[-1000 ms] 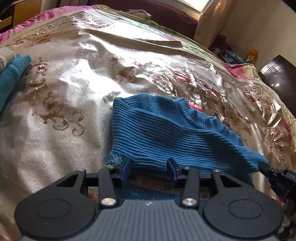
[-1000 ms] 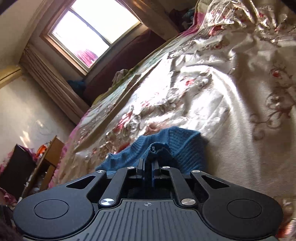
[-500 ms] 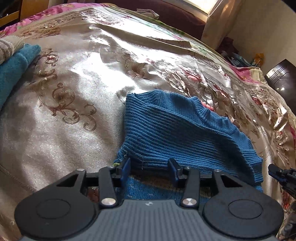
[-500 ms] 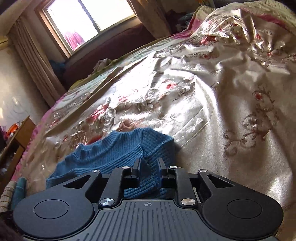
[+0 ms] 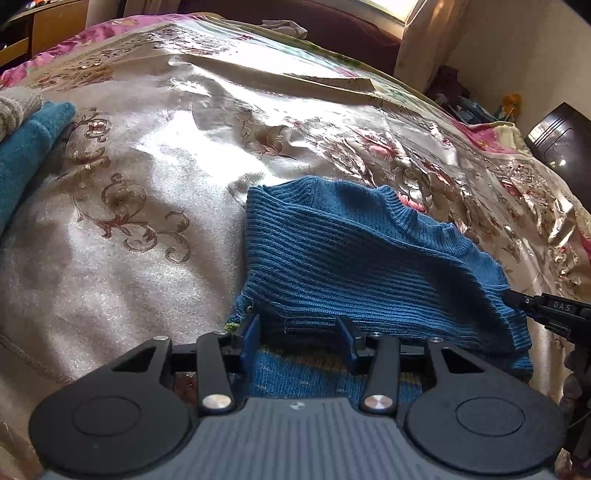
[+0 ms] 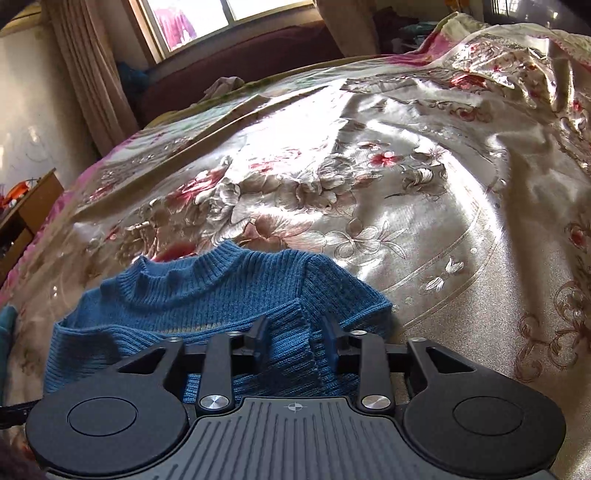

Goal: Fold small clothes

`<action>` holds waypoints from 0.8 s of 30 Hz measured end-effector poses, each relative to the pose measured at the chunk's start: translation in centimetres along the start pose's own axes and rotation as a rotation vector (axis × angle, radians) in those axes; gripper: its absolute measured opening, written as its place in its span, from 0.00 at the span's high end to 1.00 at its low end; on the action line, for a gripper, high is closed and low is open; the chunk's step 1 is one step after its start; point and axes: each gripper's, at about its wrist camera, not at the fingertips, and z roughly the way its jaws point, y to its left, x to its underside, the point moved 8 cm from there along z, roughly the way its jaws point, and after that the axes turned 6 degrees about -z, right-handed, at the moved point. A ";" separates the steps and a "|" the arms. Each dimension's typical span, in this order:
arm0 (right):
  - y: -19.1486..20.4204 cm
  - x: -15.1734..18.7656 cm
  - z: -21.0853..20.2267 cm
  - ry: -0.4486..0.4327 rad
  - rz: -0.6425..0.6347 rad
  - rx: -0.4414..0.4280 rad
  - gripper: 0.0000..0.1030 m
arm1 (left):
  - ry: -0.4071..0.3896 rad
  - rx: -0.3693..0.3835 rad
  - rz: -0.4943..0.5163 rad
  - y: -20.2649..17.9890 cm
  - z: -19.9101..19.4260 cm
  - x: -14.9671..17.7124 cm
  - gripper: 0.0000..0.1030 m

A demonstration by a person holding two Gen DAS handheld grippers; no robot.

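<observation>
A blue ribbed sweater (image 5: 351,258) lies on the satin floral bedspread (image 5: 147,177), its lower part folded up over the body. My left gripper (image 5: 298,332) sits at the near hem with its jaws apart, and the hem runs across the gap without being pinched. In the right wrist view the sweater (image 6: 207,295) shows its collar and a folded sleeve. My right gripper (image 6: 295,332) has its jaws apart and closing, with the sleeve's ribbed cuff between them and the pads clear of it. From the left wrist view, the right gripper (image 5: 521,301) touches the sweater's right edge.
Folded teal cloth (image 5: 26,147) and a beige knit (image 5: 14,107) are stacked at the bed's left edge. A dark cabinet (image 5: 561,140) stands beyond the right side. A wooden desk (image 6: 26,206) and curtained window (image 6: 229,14) lie past the bedspread (image 6: 406,184).
The right gripper's jaws went from shut on the sleeve to apart, and its view rolled level and shifted over the sweater. The left gripper kept its place and opening.
</observation>
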 end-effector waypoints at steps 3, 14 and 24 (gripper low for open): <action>-0.2 -0.3 -1.5 -0.026 0.013 -0.005 0.99 | -0.016 -0.016 -0.007 0.3 -0.1 -0.1 0.53; -2.2 0.3 -1.7 -0.003 0.088 -0.002 0.89 | -0.022 -0.027 -0.038 0.8 -0.4 -0.4 0.53; -1.3 -0.9 0.3 0.004 0.065 -0.009 0.72 | -0.006 -0.027 -0.024 0.7 0.2 -0.1 0.52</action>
